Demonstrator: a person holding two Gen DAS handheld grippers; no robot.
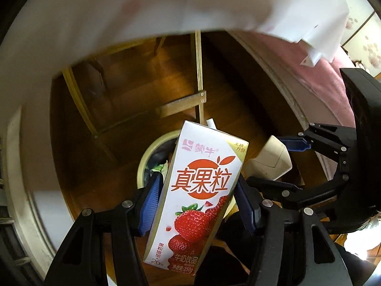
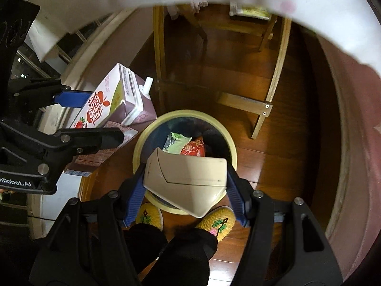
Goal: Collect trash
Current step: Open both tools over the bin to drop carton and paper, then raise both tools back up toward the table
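holding both loads over the yellow-rimmed bin (image 2: 232, 153), i keep the left gripper (image 1: 197, 205) clamped on the strawberry milk carton (image 1: 197, 190) and the right gripper (image 2: 185, 190) clamped on the beige box (image 2: 188, 178) — centre each above the opening, then release.

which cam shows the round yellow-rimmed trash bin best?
Right wrist view: the round yellow-rimmed trash bin sits mid-frame, most of the rim and the wrappers inside visible. Left wrist view shows only a rim arc; the strawberry milk carton hides the rest.

floor: we see dark glossy wood floor (image 2: 273, 143) under us
furniture: light wooden table legs (image 2: 277, 66) with a crossbar, white tablecloth (image 1: 119, 12) hanging overhead
side: pink fabric (image 1: 319, 76) beside us
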